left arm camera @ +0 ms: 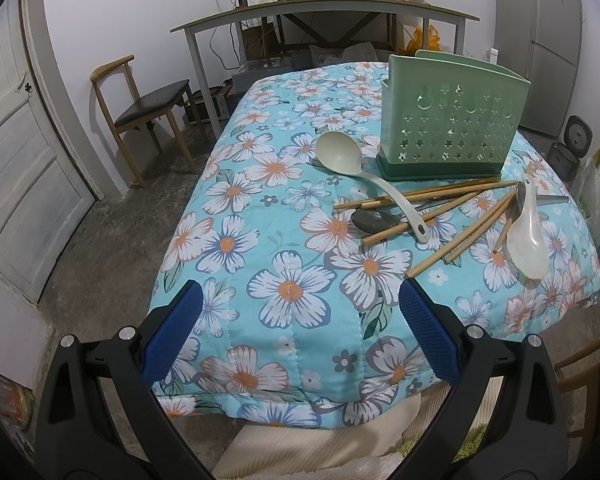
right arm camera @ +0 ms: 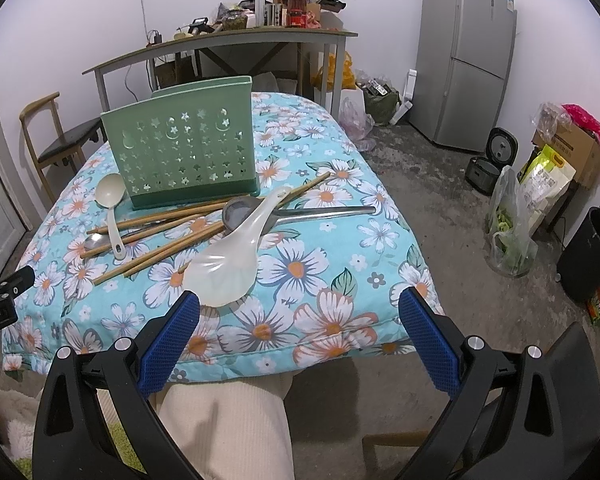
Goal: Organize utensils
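**Utensils lie loose in front of the green holder; both grippers empty**

The left gripper (left arm camera: 300,300) hovers over the near edge of the floral turquoise quilted cloth (left arm camera: 292,292), its blue-padded fingers (left arm camera: 176,332) spread wide with nothing between them. The right gripper (right arm camera: 298,308) hangs over the same cloth's near edge, fingers likewise spread and empty.

The pale green perforated plastic utensil holder (left arm camera: 452,120) stands upright toward the far side of the cloth. Just in front of it lies a tangled pile: a cream plastic ladle (left arm camera: 340,156) with its handle crossing the light bamboo chopsticks (left arm camera: 428,196), a dark metal spoon (left arm camera: 372,220) partly under them, and a translucent white rice paddle (right arm camera: 228,268) resting across the chopstick ends, its blade close to the right gripper's left finger. A grey metal skimmer (right arm camera: 240,212) lies under the paddle's handle.
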